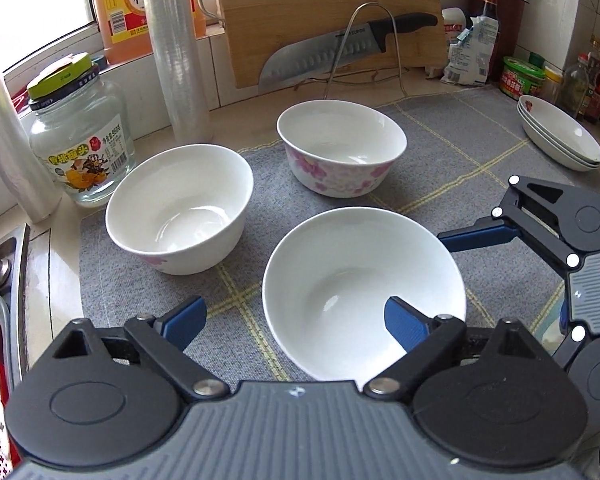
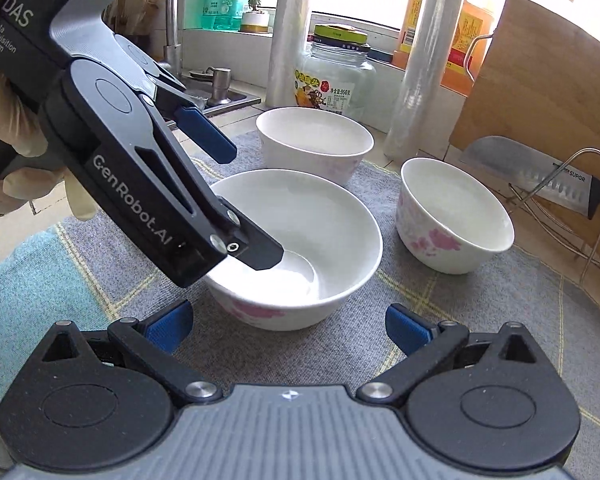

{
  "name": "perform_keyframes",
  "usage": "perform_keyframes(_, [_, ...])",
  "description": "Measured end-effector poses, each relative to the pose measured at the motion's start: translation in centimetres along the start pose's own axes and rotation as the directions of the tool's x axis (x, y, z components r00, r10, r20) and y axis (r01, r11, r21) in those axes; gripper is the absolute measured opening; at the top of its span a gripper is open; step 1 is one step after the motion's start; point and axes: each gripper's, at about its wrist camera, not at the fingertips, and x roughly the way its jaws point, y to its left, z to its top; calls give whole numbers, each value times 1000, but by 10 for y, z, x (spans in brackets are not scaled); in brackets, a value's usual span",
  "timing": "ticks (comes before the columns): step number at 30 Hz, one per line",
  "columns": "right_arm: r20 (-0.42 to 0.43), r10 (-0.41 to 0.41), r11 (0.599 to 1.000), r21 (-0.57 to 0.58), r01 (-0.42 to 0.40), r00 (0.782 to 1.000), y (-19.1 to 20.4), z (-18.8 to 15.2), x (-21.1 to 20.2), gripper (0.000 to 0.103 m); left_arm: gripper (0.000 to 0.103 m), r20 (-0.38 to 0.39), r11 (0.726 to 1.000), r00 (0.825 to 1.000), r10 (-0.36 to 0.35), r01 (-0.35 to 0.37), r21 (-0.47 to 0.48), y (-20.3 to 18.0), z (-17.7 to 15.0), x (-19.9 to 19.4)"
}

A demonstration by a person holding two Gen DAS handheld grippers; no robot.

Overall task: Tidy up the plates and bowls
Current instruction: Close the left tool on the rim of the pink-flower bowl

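Left wrist view alone shows stacked plates (image 1: pixel 560 136); both grippers, left (image 1: pixel 296 320) and right (image 2: pixel 288 326), gape.

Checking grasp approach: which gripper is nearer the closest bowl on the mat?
Left. The left gripper straddles the nearest bowl's rim, one finger inside it, jaws not clamped. The right gripper sits open just short of it.

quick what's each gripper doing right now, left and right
Left gripper: open, one finger inside the nearest bowl, the other outside its rim, not clamped.
Right gripper: open, holding nothing.
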Motion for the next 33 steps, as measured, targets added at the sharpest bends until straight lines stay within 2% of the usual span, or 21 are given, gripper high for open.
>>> perform_keyframes(1, [2,1,1000,0,-1,1000,0,1,1,103,85,-9,1000,1000,-9,9,5,2,2,3])
perform_keyframes(9, [24,-4,1000,-16,4,1000,3,4,2,102,68,-56,996,994,-90,91,8,8,10,13])
perform_keyframes(15, [26,-2,1000,-22,2,1000,3,5,0,90,64,-68,994,992,-109,111,21,7,13,16])
perform_keyframes(21, [34,-4,1000,-31,5,999,5,5,-3,89,53,-78,991,988,-132,134,28,7,14,17])
perform_keyframes(33, [21,2,1000,-11,-1,1000,2,8,-7,88,53,-83,990,988,-134,138,40,3,16,14])
